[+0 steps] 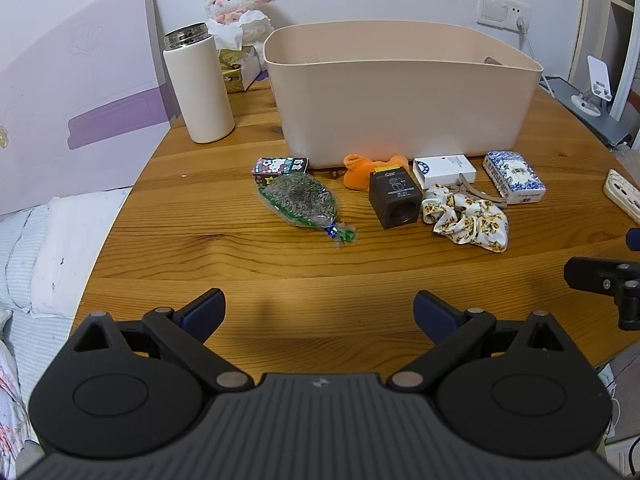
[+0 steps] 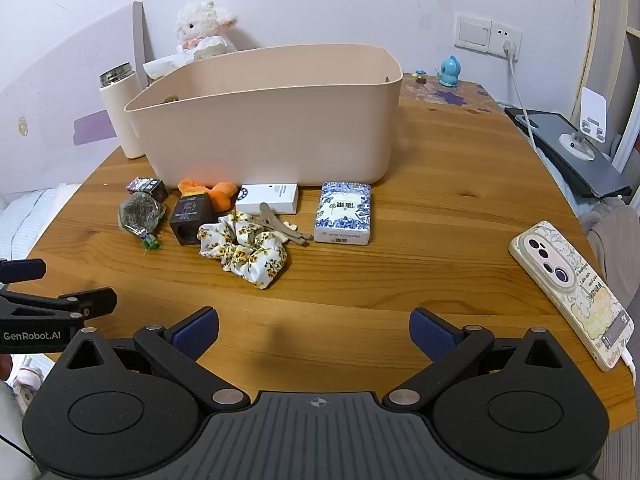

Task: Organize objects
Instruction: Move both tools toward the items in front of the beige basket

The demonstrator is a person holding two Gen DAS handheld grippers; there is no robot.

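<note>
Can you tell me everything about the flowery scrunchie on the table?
The scrunchie is a ruffled ring of shiny, silky-looking cloth, white with little yellow flowers and dark leaves. It lies loose and crumpled on the wooden table, in front of the beige bin. A tan hair clip rests against its top edge, and the dark brown box sits close at its left. Neither gripper touches it.
</note>
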